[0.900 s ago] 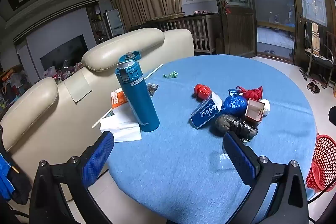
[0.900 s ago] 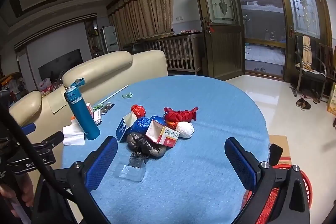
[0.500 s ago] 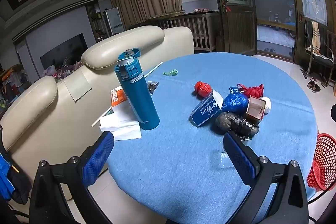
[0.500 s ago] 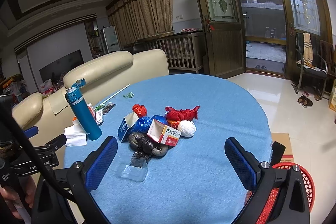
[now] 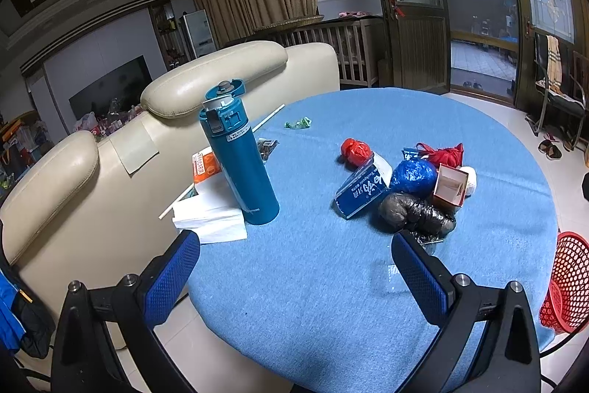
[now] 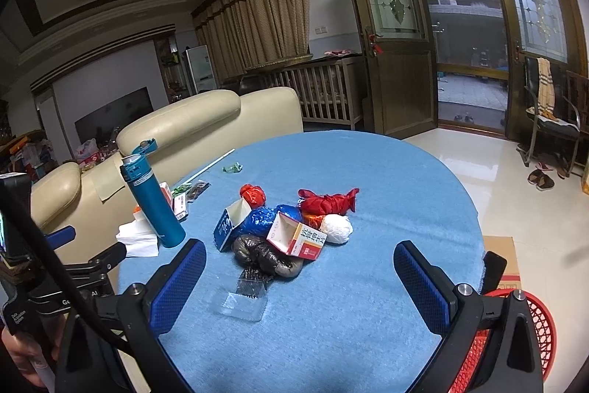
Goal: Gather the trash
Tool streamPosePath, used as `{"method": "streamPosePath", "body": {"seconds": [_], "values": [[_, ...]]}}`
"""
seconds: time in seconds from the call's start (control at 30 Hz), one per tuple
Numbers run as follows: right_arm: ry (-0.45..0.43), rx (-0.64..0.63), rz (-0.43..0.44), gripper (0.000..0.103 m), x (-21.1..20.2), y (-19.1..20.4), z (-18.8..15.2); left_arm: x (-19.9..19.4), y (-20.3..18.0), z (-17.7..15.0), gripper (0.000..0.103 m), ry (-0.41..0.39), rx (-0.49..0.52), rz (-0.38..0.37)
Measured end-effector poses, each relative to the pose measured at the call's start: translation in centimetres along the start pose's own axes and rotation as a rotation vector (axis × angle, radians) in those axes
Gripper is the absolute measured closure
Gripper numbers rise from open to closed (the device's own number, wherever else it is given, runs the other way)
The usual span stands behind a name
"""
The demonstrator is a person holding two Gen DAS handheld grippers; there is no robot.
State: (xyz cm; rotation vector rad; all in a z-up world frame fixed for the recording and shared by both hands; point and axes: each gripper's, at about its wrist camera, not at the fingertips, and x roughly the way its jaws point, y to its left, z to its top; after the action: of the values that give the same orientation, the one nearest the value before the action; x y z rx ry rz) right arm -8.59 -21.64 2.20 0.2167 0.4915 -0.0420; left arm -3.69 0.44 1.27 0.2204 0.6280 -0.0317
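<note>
- The tall teal steel flask (image 5: 239,157) stands near the round blue tabletop's (image 5: 331,301) left edge; the wide-open, empty left gripper (image 5: 294,267) could topple it.
- The heap of crumpled bags and cartons (image 6: 283,231) sits mid-tabletop; the equally wide, empty right gripper (image 6: 298,279) may scatter pieces short of the red mesh basket (image 6: 533,330) below the right edge.

Cream sofa (image 6: 191,124), tan curtains (image 6: 257,21), open wooden door (image 6: 394,35), glossy tile floor (image 6: 508,201).
</note>
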Motion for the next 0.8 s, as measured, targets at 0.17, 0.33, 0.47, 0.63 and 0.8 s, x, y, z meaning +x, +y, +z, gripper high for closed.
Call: {"method": "streamPosePath", "body": {"seconds": [0.17,0.33,0.47,0.63,0.8], "values": [[-0.065,0.006,0.051,0.000,-0.8,-0.1,0.4,0.1,0.0,0.0,0.000,0.005,0.002,-0.004],[-0.092,0.028,0.125,0.000,0.0,-1.0,0.5,1.1,0.2,-0.4,0.000,0.043,-0.004,-0.044],[0.117,0.132,0.159,0.000,3.8,-3.4,0.5,2.9,0.3,-1.1,0.000,0.106,-0.015,-0.096],[0.245,0.239,0.197,0.000,8.1,-4.9,0.0,5.3,-0.2,-2.0,0.000,0.187,-0.022,-0.154],[0.290,0.220,0.206,0.000,13.3,-3.4,0.3,7.1,-1.0,-3.0,0.000,0.243,0.000,-0.188]]}}
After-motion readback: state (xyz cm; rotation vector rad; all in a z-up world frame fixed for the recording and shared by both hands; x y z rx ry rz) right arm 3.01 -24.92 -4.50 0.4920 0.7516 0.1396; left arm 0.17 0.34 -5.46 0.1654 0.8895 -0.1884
